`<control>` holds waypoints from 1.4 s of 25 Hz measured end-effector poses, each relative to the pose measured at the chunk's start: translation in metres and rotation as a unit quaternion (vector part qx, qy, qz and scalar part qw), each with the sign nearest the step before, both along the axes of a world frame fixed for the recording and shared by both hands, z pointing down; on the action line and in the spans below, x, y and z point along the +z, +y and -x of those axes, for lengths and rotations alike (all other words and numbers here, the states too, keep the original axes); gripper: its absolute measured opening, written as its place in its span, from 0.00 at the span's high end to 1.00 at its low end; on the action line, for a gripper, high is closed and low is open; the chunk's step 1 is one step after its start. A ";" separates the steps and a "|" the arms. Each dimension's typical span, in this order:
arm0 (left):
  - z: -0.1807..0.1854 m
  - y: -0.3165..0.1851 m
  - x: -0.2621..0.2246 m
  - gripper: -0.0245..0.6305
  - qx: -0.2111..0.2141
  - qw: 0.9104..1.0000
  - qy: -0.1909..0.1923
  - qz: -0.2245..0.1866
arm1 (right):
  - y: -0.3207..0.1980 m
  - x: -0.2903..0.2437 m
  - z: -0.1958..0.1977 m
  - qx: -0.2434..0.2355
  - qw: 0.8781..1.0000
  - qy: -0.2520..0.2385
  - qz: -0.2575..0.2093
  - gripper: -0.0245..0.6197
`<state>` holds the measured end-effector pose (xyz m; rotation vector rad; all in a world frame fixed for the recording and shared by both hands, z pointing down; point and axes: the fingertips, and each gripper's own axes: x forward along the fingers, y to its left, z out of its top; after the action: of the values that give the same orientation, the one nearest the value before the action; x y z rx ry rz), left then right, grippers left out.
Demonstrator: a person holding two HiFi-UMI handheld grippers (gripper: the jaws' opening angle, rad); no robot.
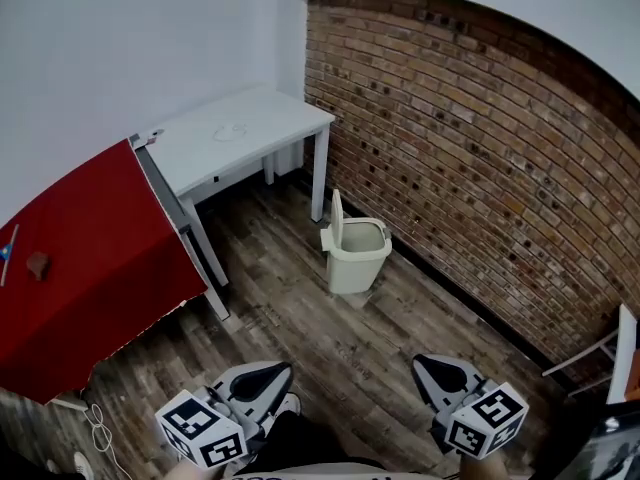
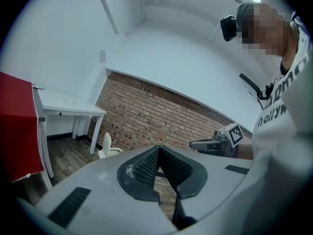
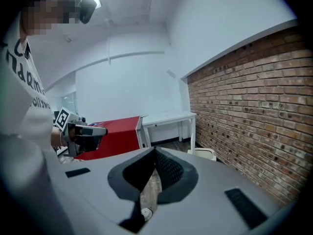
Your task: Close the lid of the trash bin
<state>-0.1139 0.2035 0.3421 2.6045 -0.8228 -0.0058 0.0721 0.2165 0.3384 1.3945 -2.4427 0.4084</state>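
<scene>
A pale cream trash bin (image 1: 357,255) stands on the wood floor near the brick wall, its lid (image 1: 337,217) hinged up and upright at the bin's left side. The bin also shows small in the left gripper view, trash bin (image 2: 107,150), and in the right gripper view, trash bin (image 3: 206,153). My left gripper (image 1: 280,371) and right gripper (image 1: 424,363) are held low and close to my body, well short of the bin. Both are shut with nothing between the jaws. Left gripper (image 2: 157,149) and right gripper (image 3: 155,151) each show their jaw tips meeting.
A white table (image 1: 240,133) stands in the corner behind the bin. A red-covered table (image 1: 90,268) fills the left side. The brick wall (image 1: 480,148) runs along the right, with a white frame (image 1: 612,348) at far right. A cable (image 1: 100,433) lies on the floor.
</scene>
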 end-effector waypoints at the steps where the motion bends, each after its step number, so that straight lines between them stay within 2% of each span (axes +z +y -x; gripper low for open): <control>1: 0.001 -0.014 -0.001 0.95 0.008 1.000 0.001 0.001 | -0.016 -0.002 0.004 0.000 1.000 0.002 -0.001 0.95; 4: 0.010 -0.059 -0.006 0.95 0.026 1.000 0.003 0.002 | -0.063 -0.009 0.022 0.000 1.000 0.005 -0.006 0.95; 15: 0.054 -0.203 -0.017 0.95 0.041 0.999 -0.015 0.007 | -0.207 -0.022 0.064 0.015 0.999 0.023 -0.025 0.95; 21: 0.045 -0.244 -0.019 0.95 0.083 0.997 0.004 0.003 | -0.251 -0.018 0.049 0.060 0.998 0.013 -0.013 0.95; 24: 0.039 -0.261 -0.019 0.95 0.085 0.996 0.021 -0.001 | -0.263 -0.014 0.042 0.069 0.997 0.017 -0.011 0.95; 27: 0.028 -0.280 -0.008 0.95 0.080 0.997 0.000 0.007 | -0.274 -0.008 0.030 0.074 0.997 0.022 -0.006 0.95; 31: 0.006 -0.305 0.016 0.95 0.070 0.996 -0.037 0.041 | -0.293 0.003 0.008 0.070 0.997 0.022 0.009 0.95; 35: -0.019 -0.341 0.020 0.95 0.042 0.997 -0.042 0.052 | -0.332 0.020 -0.013 0.038 0.999 0.003 0.026 0.95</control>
<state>-0.0951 -0.1374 0.3619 2.5539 -0.7221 0.1677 0.0846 -0.1151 0.3582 1.4688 -2.3626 0.4801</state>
